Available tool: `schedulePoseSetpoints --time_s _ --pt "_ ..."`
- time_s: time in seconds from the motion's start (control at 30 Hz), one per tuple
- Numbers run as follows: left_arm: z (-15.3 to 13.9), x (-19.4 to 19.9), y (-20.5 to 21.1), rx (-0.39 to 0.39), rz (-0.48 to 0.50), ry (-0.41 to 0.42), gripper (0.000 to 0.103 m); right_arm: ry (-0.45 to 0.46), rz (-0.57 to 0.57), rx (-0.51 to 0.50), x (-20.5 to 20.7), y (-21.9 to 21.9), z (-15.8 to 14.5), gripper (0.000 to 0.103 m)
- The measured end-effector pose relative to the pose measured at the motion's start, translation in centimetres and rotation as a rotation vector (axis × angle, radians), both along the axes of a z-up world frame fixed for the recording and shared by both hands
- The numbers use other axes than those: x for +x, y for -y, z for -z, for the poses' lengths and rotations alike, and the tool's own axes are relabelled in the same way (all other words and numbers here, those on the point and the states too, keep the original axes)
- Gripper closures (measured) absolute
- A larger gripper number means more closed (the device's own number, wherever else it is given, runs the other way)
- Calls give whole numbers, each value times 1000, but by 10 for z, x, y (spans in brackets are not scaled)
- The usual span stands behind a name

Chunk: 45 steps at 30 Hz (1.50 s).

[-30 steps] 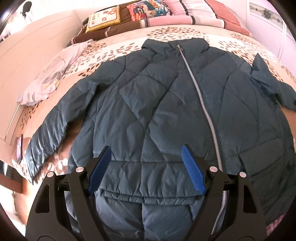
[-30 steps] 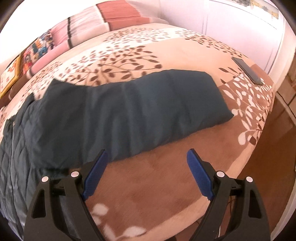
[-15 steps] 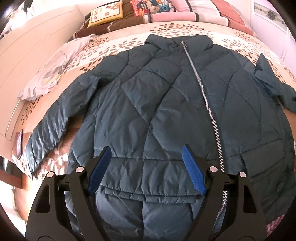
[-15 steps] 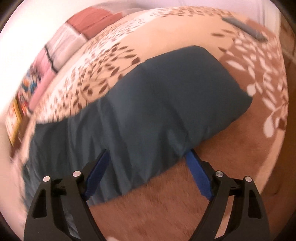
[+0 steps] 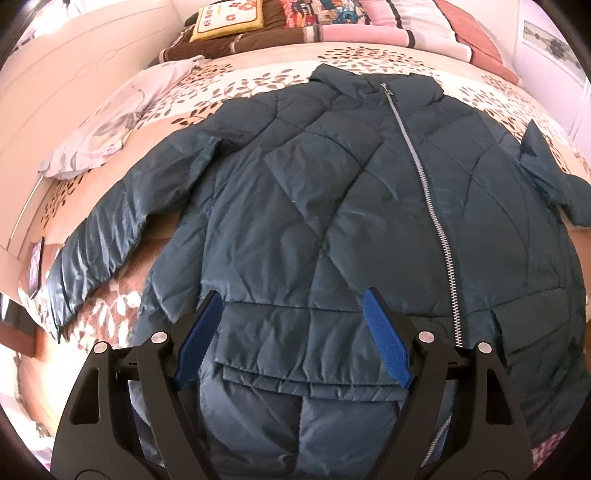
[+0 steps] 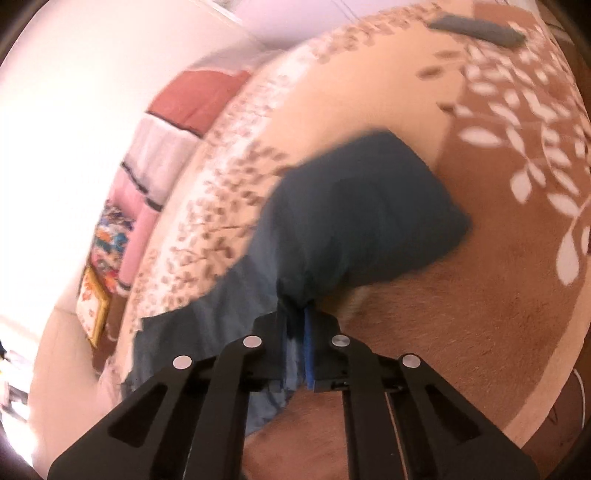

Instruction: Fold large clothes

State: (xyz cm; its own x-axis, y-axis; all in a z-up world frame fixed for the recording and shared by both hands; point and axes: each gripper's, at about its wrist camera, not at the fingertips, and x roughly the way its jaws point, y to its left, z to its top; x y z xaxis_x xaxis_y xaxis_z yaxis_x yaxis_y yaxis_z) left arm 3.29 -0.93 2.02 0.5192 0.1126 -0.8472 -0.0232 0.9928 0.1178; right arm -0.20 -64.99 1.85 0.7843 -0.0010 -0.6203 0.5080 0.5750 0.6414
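**While one gripper waits above the jacket, the other pinches its sleeve**

Spread front-up across a bed, a dark teal quilted jacket (image 5: 314,206) lies with its collar toward the pillows and its hem nearest the left wrist camera. A silver zipper (image 5: 428,192) runs closed from collar to hem, slanting to the right of centre. One sleeve (image 5: 110,236) stretches out to the left of the view and reaches the bed's edge.

The left gripper (image 5: 291,336) hovers over the lower front of the jacket. Its blue-padded fingers (image 5: 386,343) stand wide apart, with nothing pressed between them.

From the right wrist camera, blurred by motion, the right gripper (image 6: 297,325) is closing its jaws, and the pads are nearly together on a bunched fold of the jacket's other sleeve (image 6: 354,218). The cuff end of that sleeve bulges beyond the fingers, over the brown part of the bedspread (image 6: 480,314), which bears a pale leaf pattern.

A crumpled white cloth (image 5: 107,125) lies on the bed beside the jacket's left shoulder. Striped pink and patterned pillows (image 5: 388,26) line the head of the bed. A flat dark object (image 6: 476,27) rests near the far corner of the bed; what it is cannot be told.
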Motion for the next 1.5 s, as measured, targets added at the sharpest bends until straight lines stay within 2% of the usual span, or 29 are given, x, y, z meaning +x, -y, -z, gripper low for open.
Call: schedulePoseSetpoints --time_s 0.13,0.27,0.37,0.5,0.6,0.73,0.9,1.0,1.07,1.1,1.13,1.17,1.2,1.23,1.33,1.4,1.5 --pt "-3 -2 -7 -24 -14 19 25 77 -117 -150 13 -37 -57 95" --pt "-7 -7 -16 -58 -29 47 25 186 -299 -306 34 -104 -122 95" --pt "-9 -12 -27 -91 -47 64 25 249 -445 -376 54 -162 -155 95" --pt "-9 -18 -46 -139 -84 87 25 285 -613 -410 72 -239 -173 95" --pt "-10 -23 -63 -174 -115 109 25 275 -740 -418 88 -300 -167 95" --pt "-9 -30 -83 -197 -152 133 25 228 -906 -445 98 -384 -143 95" --pt "-5 -40 -103 -228 -187 146 25 68 -1046 -489 104 -467 -78 95" --pt "-2 -44 -113 -238 -204 148 25 -17 -1079 -547 109 -494 -44 95" --pt "-2 -46 -118 -242 -212 150 25 -108 -1103 -559 111 -505 -22 94" --pt "-1 -46 -120 -243 -216 151 25 -138 -1116 -545 113 -504 -15 89" --pt "-1 -47 -122 -243 -218 152 25 -172 -1134 -517 112 -504 -7 75" --pt "-1 -47 -123 -244 -219 152 25 -207 -1154 -483 112 -504 0 64" --pt "0 -47 -124 -244 -219 152 25 -208 -1155 -476 109 -504 3 45" --pt "0 -46 -124 -244 -217 152 25 -185 -1152 -481 105 -502 1 36" --pt "-2 -45 -119 -238 -201 152 25 -140 -1165 -480 95 -495 -10 33" --pt "-7 -41 -111 -232 -172 157 25 -117 -1176 -443 85 -485 -18 33" --pt "-18 -33 -95 -223 -104 183 25 -90 -1163 -442 72 -472 -28 32"
